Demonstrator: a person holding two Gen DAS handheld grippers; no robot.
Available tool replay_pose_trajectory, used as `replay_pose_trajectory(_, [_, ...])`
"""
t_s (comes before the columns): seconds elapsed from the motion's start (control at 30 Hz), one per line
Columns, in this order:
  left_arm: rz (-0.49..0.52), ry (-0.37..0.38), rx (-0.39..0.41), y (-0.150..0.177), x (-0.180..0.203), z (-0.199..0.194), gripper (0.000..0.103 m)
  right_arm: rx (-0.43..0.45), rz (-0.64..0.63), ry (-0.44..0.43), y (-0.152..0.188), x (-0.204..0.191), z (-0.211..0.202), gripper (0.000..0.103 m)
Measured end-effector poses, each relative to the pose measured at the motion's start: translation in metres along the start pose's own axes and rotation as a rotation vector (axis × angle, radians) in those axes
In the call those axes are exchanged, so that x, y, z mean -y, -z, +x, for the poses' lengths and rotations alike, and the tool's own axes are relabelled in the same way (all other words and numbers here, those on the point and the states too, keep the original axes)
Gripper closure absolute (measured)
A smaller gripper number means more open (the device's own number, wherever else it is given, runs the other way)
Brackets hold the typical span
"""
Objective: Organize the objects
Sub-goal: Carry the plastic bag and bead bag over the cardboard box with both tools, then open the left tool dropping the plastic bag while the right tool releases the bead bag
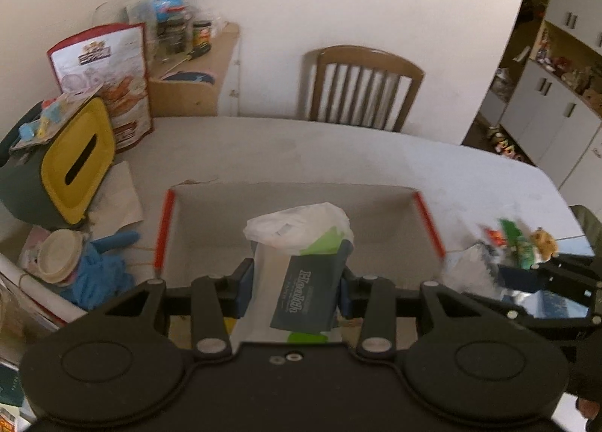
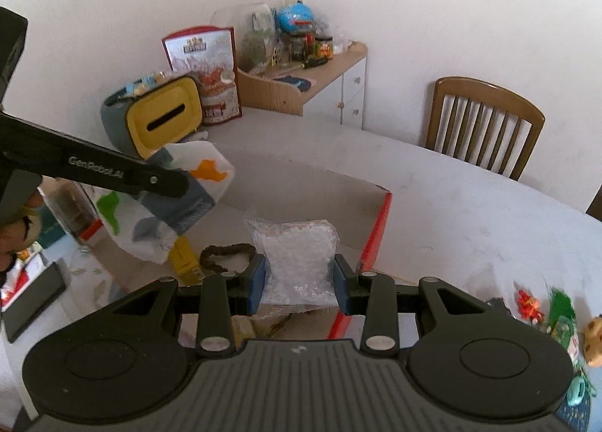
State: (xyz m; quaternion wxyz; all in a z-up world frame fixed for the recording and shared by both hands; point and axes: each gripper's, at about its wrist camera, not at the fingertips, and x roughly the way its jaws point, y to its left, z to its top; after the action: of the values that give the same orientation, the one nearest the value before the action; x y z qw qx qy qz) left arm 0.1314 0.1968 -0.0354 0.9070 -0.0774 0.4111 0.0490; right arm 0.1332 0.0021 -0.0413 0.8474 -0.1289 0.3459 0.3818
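My left gripper [image 1: 297, 283] is shut on a white plastic bag [image 1: 301, 225] with a dark label and green patches, held above an open cardboard box [image 1: 165, 228] with red edges. In the right wrist view the same bag [image 2: 210, 159] hangs from the left gripper [image 2: 169, 183] over the box's left side. My right gripper [image 2: 299, 281] is shut on a clear bag of white beads [image 2: 297, 247], over the box [image 2: 380, 228] near its front. A black scrunchie [image 2: 225, 251] and a yellow item [image 2: 184, 259] lie inside the box.
A tissue box with a yellow face [image 1: 79, 161] and a red snack pouch [image 1: 109, 82] stand at the table's left. A blue cloth [image 1: 98, 266] lies beside the box. Small toys [image 2: 557, 315] sit at the right. A wooden chair [image 1: 361, 85] stands behind the table.
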Motion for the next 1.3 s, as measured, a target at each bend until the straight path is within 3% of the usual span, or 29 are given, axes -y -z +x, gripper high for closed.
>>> replay_pose_trajectory(0.2, [0.008, -0.029, -0.03, -0.005, -0.018, 0.023, 0.062, -0.037, -0.02, 0.022, -0.012, -0.007, 0.038, 0.067])
replay_pose_trajectory(0.63, [0.096, -0.064, -0.094, -0.011, -0.014, 0.075, 0.062, -0.135, 0.001, 0.037, -0.025, -0.009, 0.104, 0.066])
replay_pose_trajectory(1.3, [0.139, -0.066, -0.229, -0.004, -0.017, 0.118, 0.06, -0.224, -0.026, 0.029, -0.023, -0.019, 0.139, 0.066])
